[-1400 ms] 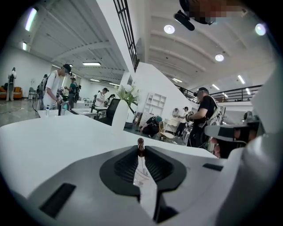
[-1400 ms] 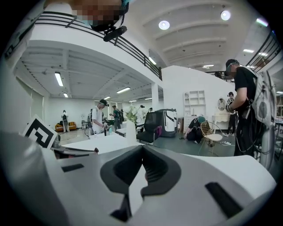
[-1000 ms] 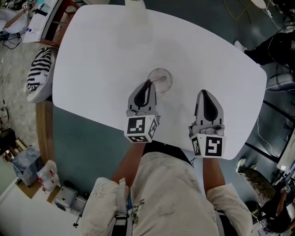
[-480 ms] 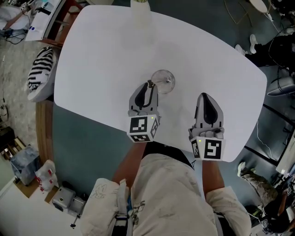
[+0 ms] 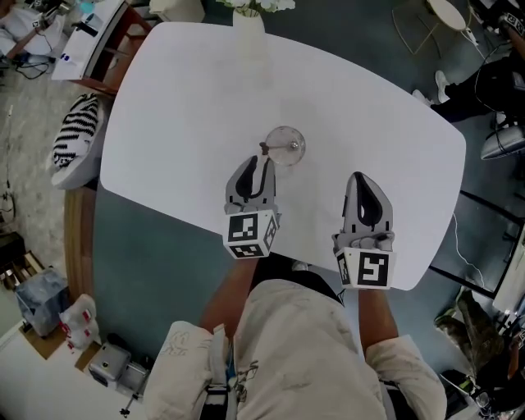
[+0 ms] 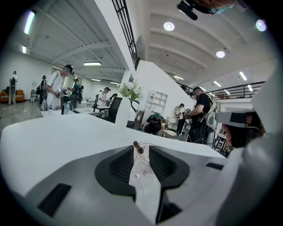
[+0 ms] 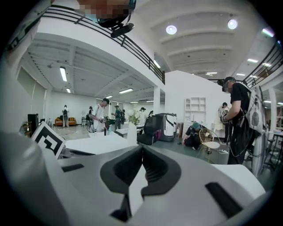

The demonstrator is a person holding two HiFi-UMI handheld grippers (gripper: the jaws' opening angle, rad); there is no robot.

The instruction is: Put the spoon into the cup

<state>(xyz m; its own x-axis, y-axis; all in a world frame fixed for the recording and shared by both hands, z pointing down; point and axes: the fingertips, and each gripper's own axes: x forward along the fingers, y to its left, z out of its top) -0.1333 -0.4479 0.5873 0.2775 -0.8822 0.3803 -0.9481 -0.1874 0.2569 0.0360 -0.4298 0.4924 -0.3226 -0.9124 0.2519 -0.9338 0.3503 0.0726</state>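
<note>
Spoon (image 5: 265, 148) stood in the clear cup (image 5: 287, 146) mid-table, its dark handle tip leaning over the near rim. Left gripper (image 5: 261, 162): jaws were opening, far wider than a second before. The handle showed through the gap, pads off it. Read as a release; task likely done. Right gripper (image 7: 141, 149) was closed, empty, off to the side. Spoon bowl was hard to make out through the glass, and the cup wall was faint against the white table (image 5: 189, 98).

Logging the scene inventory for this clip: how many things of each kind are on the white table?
Glass cup: 1
Spoon, standing in the cup: 1
Vase with flowers: 1
Total: 3
</note>
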